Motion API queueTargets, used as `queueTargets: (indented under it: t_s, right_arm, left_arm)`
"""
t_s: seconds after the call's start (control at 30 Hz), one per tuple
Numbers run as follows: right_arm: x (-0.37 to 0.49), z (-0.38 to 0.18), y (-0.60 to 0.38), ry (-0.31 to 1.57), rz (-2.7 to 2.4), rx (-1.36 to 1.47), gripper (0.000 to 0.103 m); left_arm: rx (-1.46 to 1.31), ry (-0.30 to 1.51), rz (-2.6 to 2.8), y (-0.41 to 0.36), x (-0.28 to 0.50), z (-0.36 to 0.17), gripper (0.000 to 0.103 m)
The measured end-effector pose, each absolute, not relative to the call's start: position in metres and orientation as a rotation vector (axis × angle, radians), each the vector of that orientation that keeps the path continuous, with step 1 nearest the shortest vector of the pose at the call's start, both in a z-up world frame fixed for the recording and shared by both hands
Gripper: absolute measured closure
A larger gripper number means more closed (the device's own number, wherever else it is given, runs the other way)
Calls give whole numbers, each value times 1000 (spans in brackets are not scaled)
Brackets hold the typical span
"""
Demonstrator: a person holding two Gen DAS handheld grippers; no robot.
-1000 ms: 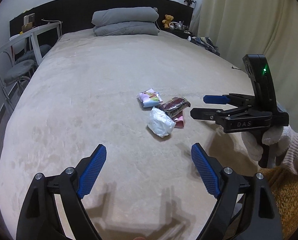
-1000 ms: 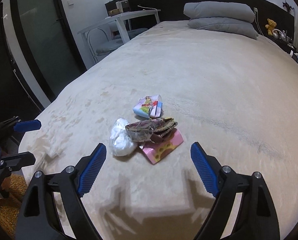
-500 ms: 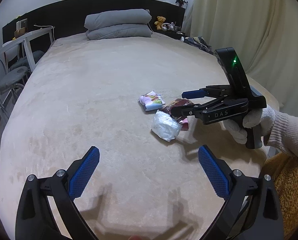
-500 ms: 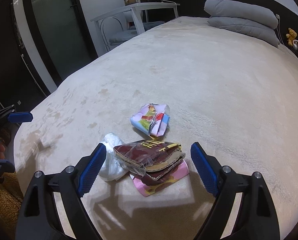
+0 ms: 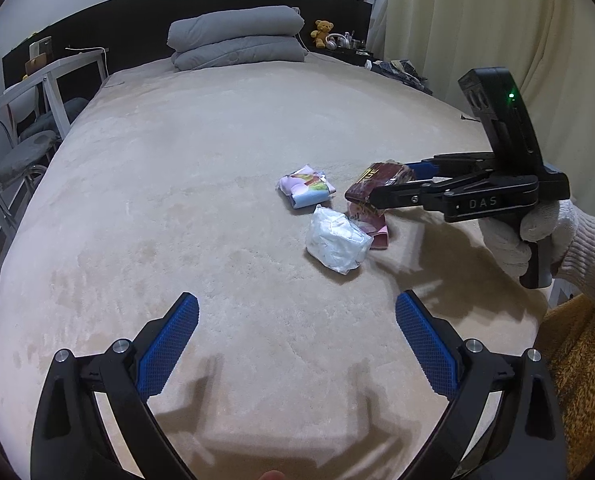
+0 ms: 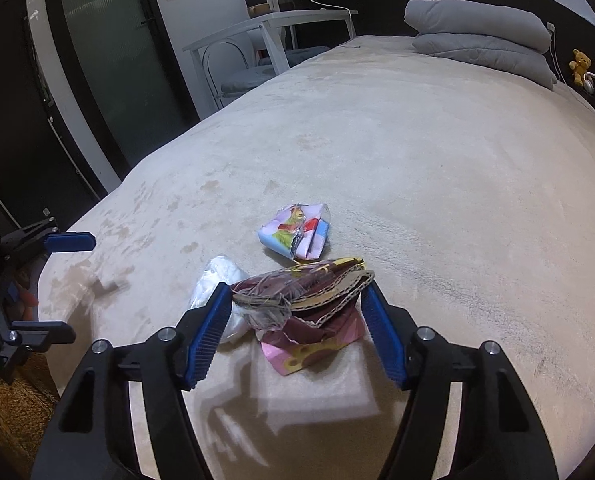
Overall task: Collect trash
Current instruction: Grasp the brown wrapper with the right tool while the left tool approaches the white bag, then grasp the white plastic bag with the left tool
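Note:
Several pieces of trash lie together on the beige bed. A dark red cardboard wrapper (image 6: 303,290) sits on a pink wrapper (image 6: 311,350); it also shows in the left wrist view (image 5: 377,184). A white crumpled bag (image 5: 335,240) and a pastel colourful packet (image 5: 305,186) lie beside them. My right gripper (image 6: 297,312) is open, its jaws on either side of the red wrapper, close to touching. My left gripper (image 5: 295,336) is open and empty, hovering nearer the foot of the bed.
Grey pillows (image 5: 235,38) lie at the headboard. A white desk and chairs (image 5: 29,120) stand left of the bed. A curtain (image 5: 497,40) hangs on the right. A brown woven basket (image 5: 577,368) is at the bed's right corner.
My right gripper has moved forward over the trash, and its jaws have narrowed around the red wrapper. My left gripper has shifted only slightly.

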State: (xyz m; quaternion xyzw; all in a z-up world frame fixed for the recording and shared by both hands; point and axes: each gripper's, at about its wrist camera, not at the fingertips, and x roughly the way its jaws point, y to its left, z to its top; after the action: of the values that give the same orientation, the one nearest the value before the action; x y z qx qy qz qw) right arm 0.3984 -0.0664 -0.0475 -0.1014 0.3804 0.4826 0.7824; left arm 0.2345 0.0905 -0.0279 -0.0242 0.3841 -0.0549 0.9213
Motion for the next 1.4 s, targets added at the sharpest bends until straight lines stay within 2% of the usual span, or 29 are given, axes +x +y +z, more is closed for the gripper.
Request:
queueTargets:
  t_s: [0.37,0.77,0.87,0.93,1.0,1.23,1.4]
  right_arm:
    - [386,-14,-124,758,967,-114,36]
    - [386,-10,-173,762,929,-33,36]
    - [384,-11,-181,760,935,-42,36]
    - [383,-13,-184,760,938,-46,36]
    - [382,-14,-187,757,939,-56,36]
    - [381,-12,-192,748,927,-54,36]
    - [377,-9,-194,741,917,-49,36]
  left_arm:
    - [-94,824,-154,77,264,-39,7]
    - [-152,882,-111,59,314,-64,8]
    - [-179,897,-113,63,323,-70,22]
    - [-236,913,-150,68,328,-74,45]
    - [-249,922,-150,70,331,-77,49]
    - [-277,920,-161,75,328,-76,52]
    - [-327,855,-142,90,314,-60,52]
